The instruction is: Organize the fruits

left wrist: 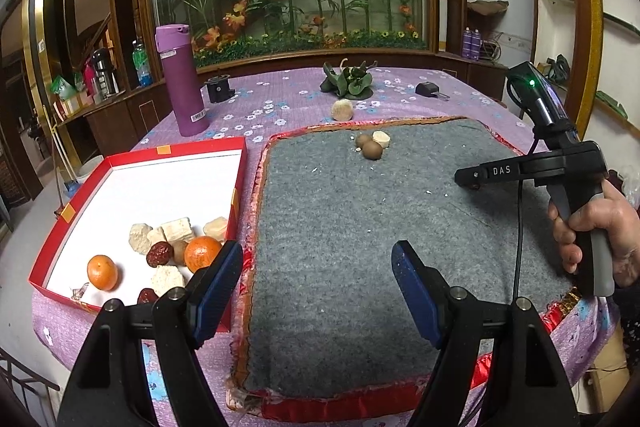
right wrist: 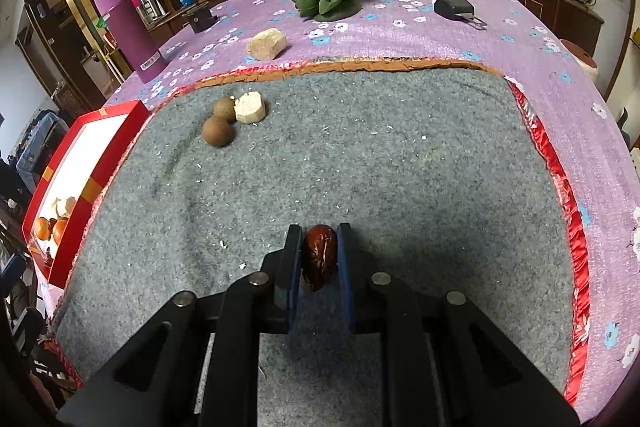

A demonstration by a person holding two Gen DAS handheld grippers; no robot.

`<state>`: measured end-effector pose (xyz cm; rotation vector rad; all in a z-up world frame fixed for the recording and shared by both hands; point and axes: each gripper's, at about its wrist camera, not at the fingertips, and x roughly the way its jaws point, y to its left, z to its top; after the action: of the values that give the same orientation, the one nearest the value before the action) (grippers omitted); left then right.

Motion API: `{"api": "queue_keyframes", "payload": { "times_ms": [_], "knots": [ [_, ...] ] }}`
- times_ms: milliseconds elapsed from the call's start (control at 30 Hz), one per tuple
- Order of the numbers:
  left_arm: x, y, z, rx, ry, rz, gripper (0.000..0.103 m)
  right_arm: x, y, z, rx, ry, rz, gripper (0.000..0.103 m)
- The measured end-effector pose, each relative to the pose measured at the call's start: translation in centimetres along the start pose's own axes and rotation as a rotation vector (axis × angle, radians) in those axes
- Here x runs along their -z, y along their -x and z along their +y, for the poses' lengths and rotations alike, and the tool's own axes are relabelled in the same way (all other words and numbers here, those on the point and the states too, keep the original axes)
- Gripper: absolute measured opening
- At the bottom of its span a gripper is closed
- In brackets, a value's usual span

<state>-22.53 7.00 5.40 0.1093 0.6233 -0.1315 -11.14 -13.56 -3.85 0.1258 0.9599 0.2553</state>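
my right gripper [right wrist: 319,259] has its fingers closed on a red date [right wrist: 319,257] above the grey mat [right wrist: 360,167]. left gripper [left wrist: 318,285] hangs open and empty beside the red box [left wrist: 140,163]. i'd carry the date left over the box wall, lower it near the oranges [left wrist: 202,253], then release gently.

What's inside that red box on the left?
The red box has a white floor holding two oranges, dark red dates, a brown round fruit and several pale puffed snack blocks. The left gripper's finger hides the near corner.
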Motion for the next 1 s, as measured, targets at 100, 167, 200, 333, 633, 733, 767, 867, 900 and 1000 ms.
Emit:
{"api": "queue_keyframes", "payload": {
  "times_ms": [100,167,200,333,633,733,767,867,900,1000],
  "knots": [
    [0.02,0.04,-0.24,0.002,-0.008,0.001,0.077,0.04,0.03,0.06,-0.006,-0.006,-0.001,0.019],
    [0.0,0.03,-0.29,0.005,-0.01,0.001,0.077,0.04,0.01,0.1,-0.004,-0.004,-0.001,0.018],
    [0.04,0.02,-0.33,0.006,-0.01,0.003,0.077,0.05,0.02,0.05,-0.004,-0.004,-0.001,0.018],
    [0.11,-0.13,-0.33,0.005,-0.006,0.007,0.077,0.06,0.02,0.01,-0.007,-0.006,-0.001,0.018],
    [0.17,-0.2,-0.32,0.01,-0.005,0.012,0.077,0.11,0.02,0.01,-0.002,-0.003,-0.002,0.018],
    [0.28,-0.2,-0.21,0.011,0.0,0.016,0.077,0.1,0.0,0.09,0.004,0.002,-0.001,0.018],
    [0.31,-0.2,-0.17,0.011,0.002,0.016,0.077,0.1,-0.01,0.06,0.003,0.002,-0.001,0.018],
    [0.38,-0.31,-0.12,0.015,0.005,0.018,0.077,0.12,-0.01,0.07,0.004,0.002,-0.001,0.018],
    [0.34,-0.35,-0.13,0.016,0.002,0.019,0.077,0.12,-0.01,0.06,0.002,0.0,-0.001,0.018],
    [-0.21,-0.58,-0.06,0.018,-0.008,0.019,0.077,0.1,0.03,0.18,0.002,0.001,-0.001,0.018]
  ]
}}
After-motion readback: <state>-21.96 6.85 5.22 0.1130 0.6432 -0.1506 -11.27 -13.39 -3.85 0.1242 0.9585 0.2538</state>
